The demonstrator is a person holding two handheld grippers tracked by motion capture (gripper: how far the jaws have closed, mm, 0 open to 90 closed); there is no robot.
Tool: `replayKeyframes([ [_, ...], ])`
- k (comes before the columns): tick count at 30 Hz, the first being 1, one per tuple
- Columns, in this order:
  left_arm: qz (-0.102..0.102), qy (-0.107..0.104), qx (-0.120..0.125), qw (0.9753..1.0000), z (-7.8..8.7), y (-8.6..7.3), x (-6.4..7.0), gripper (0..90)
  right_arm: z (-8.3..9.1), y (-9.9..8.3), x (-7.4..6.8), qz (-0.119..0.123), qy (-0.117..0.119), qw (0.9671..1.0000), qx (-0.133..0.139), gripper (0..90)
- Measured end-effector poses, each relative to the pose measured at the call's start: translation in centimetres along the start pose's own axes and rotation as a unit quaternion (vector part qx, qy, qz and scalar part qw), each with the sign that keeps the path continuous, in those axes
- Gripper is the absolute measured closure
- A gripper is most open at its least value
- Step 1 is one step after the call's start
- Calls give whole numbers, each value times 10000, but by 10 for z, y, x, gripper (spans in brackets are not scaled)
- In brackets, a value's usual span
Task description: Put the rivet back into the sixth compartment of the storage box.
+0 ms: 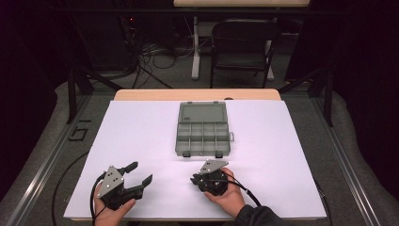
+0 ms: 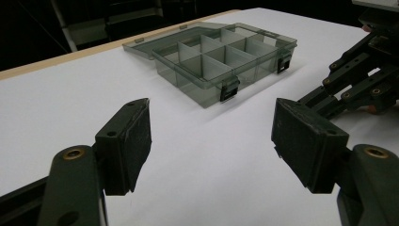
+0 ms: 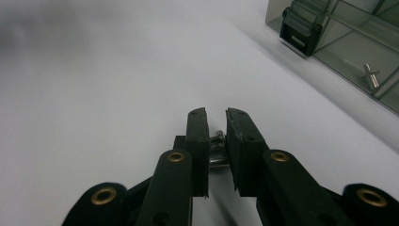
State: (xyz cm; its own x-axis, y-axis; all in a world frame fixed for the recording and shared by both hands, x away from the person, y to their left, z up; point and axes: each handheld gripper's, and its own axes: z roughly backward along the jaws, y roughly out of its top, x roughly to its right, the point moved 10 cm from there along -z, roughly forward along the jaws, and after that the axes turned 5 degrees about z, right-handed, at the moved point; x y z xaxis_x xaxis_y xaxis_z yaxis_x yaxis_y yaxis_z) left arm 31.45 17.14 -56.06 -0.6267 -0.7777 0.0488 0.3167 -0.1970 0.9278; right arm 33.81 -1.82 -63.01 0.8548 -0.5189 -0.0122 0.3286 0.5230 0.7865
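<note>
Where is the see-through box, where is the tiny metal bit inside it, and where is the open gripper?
compartment box [image 1: 202, 136]: high view, on its divided tray.
small metal part [image 3: 371, 76]: right gripper view, on its crossed shaft.
left gripper [image 2: 211, 141]: left gripper view, midway between its parted jaws.

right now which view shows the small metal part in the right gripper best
The right gripper view: the small metal part sits pinched between the jaws of the right gripper. In the high view the gripper is seen, the part too small to tell.
</note>
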Motion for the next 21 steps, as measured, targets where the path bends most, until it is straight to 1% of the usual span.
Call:
replayKeyframes([
  [3,4,2,6,10000,0,0,0,294,0,1,0,27,0,10000,21,800],
  [6,3,-1,7,10000,0,0,0,294,1,1,0,1,-20,10000,22,800],
  [7,5,-1,5,10000,0,0,0,294,1,2,1,2,-46,10000,75,800],
  [8,5,-1,5,10000,0,0,0,294,2,2,0,14,-2,10000,23,800],
  [10,8,0,6,10000,0,0,0,294,2,2,0,2,-23,10000,65,800],
  [11,14,2,4,10000,0,0,0,294,2,5,1,11,-32,9998,172,800],
  [12,6,3,7,10000,0,0,0,294,4,4,0,4,-18,9999,101,800],
  [14,6,2,6,10000,0,0,0,294,4,5,0,6,-23,9999,121,800],
  [15,3,3,8,10000,0,0,0,294,4,6,1,4,-38,9998,177,799],
  [21,16,3,7,10000,0,0,0,294,13,14,1,-6,-46,9995,320,800],
])
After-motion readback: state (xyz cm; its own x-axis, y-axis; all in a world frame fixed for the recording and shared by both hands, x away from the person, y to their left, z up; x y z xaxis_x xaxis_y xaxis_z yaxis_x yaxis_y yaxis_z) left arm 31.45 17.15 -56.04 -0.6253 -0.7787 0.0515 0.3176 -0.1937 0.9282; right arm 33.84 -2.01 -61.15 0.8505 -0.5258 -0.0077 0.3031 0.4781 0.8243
